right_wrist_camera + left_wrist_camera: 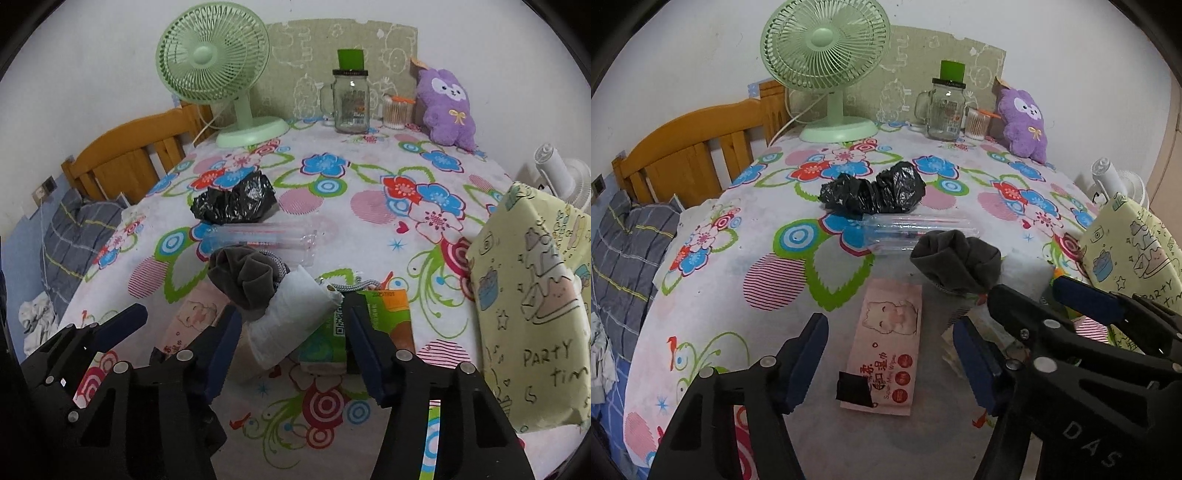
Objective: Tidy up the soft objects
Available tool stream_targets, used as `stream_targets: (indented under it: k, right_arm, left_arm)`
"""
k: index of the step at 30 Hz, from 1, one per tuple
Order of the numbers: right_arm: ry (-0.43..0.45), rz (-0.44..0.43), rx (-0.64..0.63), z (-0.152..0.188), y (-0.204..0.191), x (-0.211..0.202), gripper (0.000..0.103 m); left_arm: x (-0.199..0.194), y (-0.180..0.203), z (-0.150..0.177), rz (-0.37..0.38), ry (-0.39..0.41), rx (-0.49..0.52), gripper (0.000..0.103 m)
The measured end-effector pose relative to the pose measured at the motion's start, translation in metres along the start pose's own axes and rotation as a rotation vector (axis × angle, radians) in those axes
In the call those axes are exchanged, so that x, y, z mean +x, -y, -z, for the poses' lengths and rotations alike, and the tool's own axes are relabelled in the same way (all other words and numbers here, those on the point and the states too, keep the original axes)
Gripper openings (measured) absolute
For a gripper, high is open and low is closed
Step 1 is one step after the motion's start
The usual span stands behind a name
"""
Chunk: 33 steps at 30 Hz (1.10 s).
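Note:
A pink wet-wipes pack (886,350) lies flat on the flowered tablecloth (713,288). My left gripper (890,363) is open and straddles it, with a gap at each pad. A rolled grey sock (956,262) (247,277) rests against a white tissue pack (291,317), which partly covers a green packet (384,317). My right gripper (295,343) is open around the white pack and the green packet; I see no pad pressing on them. A crumpled black plastic bag (875,192) (236,199) lies further back. A purple plush (1025,125) (448,107) sits at the far right.
A clear plastic bottle (916,229) lies between the bag and the sock. A green fan (827,66), a glass jar (943,110) and a cotton-swab cup (977,123) line the back. A yellow paper bag (532,302) stands right. A wooden headboard (690,155) is left.

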State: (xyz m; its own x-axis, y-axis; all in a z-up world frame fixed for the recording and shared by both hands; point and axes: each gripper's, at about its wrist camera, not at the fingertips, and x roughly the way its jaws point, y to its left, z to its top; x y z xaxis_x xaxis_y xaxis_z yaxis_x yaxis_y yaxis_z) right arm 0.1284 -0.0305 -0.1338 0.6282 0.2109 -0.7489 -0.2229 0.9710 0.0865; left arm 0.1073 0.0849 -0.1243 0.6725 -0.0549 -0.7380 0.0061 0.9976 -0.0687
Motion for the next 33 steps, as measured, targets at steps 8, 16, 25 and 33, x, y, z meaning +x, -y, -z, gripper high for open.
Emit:
stream_targets:
  k: [8, 16, 25, 33]
  right_arm:
    - [-0.027, -0.004, -0.015, -0.003, -0.006, 0.014, 0.052]
    - [-0.041, -0.014, -0.035, -0.003, -0.009, 0.020, 0.030]
    - [-0.061, -0.049, -0.016, -0.001, -0.005, 0.017, 0.021]
    - [-0.043, -0.063, -0.006, -0.001, -0.001, 0.002, 0.020]
  left_arm:
    - [0.015, -0.001, 0.001, 0.013, -0.042, -0.003, 0.056]
    - [0.017, -0.001, 0.003, -0.008, -0.047, -0.009, 0.041]
    - [0.008, 0.006, 0.004, -0.002, -0.042, -0.009, 0.040]
    - [-0.007, 0.013, 0.002, -0.011, -0.021, -0.014, 0.040]
